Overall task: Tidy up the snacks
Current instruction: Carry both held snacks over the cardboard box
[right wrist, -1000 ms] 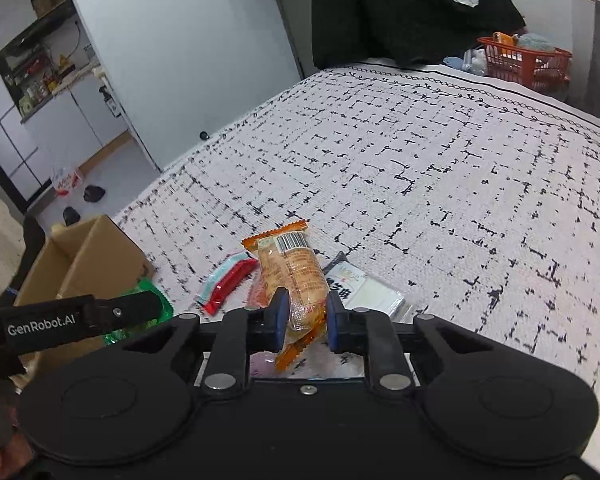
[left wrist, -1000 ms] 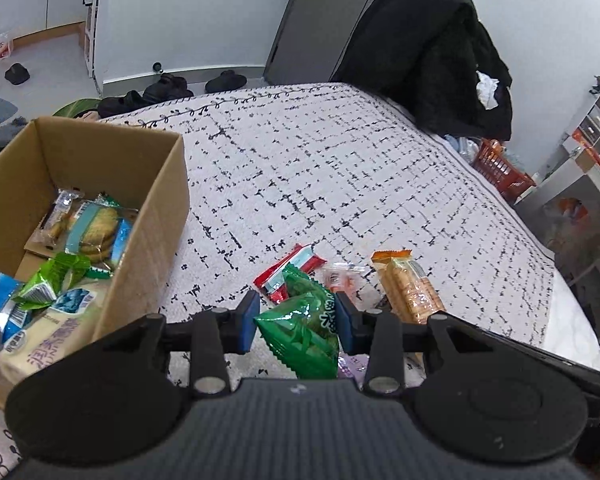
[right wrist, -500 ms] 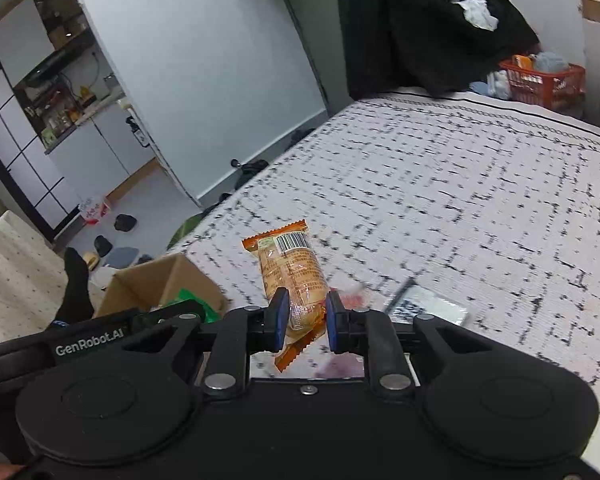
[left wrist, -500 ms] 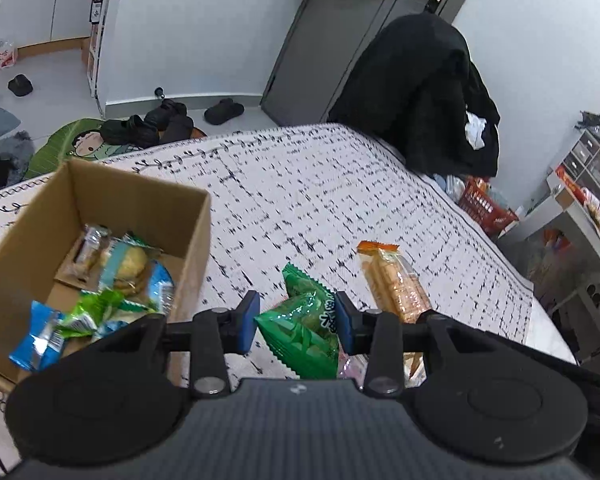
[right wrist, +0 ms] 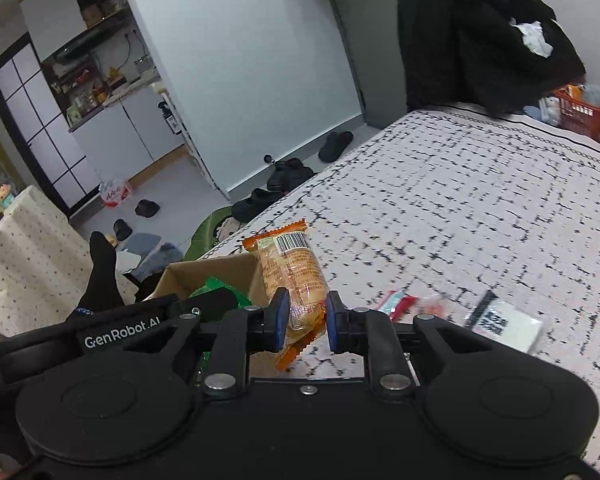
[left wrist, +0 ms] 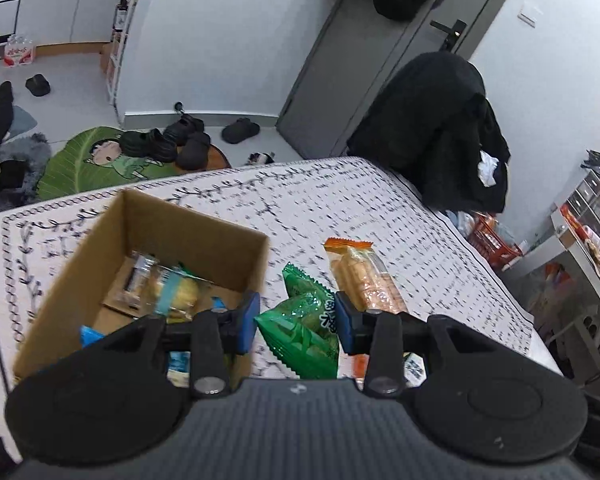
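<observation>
Left gripper (left wrist: pixel 295 322): blue pads clamped on a green snack packet (left wrist: pixel 306 330), held above the patterned bedcover (left wrist: pixel 400 220), just right of the cardboard box (left wrist: pixel 188 236).
Right gripper (right wrist: pixel 303 320): pads closed on an orange biscuit packet (right wrist: pixel 296 276), barcode end up, near the box's right wall.
Box contents: several wrapped snacks (left wrist: pixel 168 288).
On bedcover: red-and-white packet (right wrist: pixel 396 304), white packet (right wrist: pixel 508 322).
</observation>
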`<state>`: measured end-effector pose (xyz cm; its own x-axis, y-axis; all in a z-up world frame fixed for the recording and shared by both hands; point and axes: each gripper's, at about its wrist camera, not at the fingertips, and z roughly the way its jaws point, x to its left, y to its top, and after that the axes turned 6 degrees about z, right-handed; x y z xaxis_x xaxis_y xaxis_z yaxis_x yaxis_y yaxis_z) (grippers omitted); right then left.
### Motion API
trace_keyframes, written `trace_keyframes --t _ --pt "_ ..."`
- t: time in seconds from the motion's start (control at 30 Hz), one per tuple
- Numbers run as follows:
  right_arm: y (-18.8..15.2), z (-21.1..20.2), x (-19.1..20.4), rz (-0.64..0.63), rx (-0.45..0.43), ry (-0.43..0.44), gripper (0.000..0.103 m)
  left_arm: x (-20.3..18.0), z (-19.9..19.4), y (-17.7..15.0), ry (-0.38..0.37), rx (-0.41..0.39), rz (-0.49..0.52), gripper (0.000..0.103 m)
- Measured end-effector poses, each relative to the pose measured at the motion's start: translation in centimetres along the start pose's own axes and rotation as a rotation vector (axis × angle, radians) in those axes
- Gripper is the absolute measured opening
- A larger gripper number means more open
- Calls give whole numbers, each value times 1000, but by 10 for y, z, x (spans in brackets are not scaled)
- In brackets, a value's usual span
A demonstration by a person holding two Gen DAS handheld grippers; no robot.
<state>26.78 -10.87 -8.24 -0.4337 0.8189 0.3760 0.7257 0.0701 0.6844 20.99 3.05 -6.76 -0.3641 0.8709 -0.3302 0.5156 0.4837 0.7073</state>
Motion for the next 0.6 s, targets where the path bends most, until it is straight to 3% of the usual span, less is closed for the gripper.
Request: trace_keyframes --t 0.6 --pt "-8 31 45 -25 40 6 19 79 0 6 72 12 -132 43"
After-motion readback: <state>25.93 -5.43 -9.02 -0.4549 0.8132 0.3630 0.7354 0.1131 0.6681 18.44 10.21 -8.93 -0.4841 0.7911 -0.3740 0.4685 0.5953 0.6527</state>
